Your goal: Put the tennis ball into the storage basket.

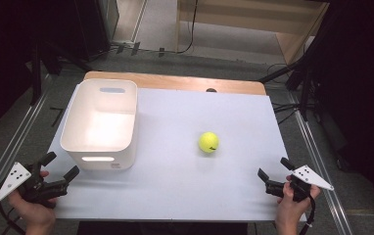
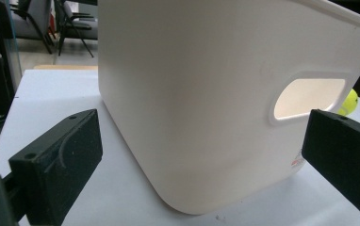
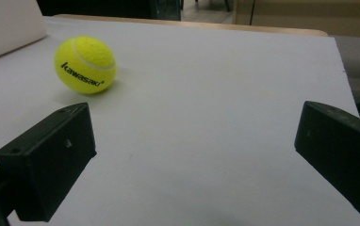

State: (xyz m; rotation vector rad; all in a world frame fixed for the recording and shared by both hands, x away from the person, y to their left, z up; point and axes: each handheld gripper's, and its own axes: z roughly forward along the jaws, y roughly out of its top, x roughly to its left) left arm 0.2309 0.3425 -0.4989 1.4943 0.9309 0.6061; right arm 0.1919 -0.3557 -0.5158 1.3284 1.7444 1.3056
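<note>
A yellow tennis ball rests on the white table, right of centre. A white plastic bin with handle slots stands at the left, nothing visible inside it. My left gripper is open near the front left corner, just in front of the bin. In the left gripper view the bin wall sits close ahead between the jaws, and a sliver of the ball peeks past it. My right gripper is open at the front right. In the right gripper view the ball lies ahead to the left.
The wooden table edge runs along the back. Metal rails flank the table on the floor, with cables and stands behind. Bare white surface lies between the ball and both grippers.
</note>
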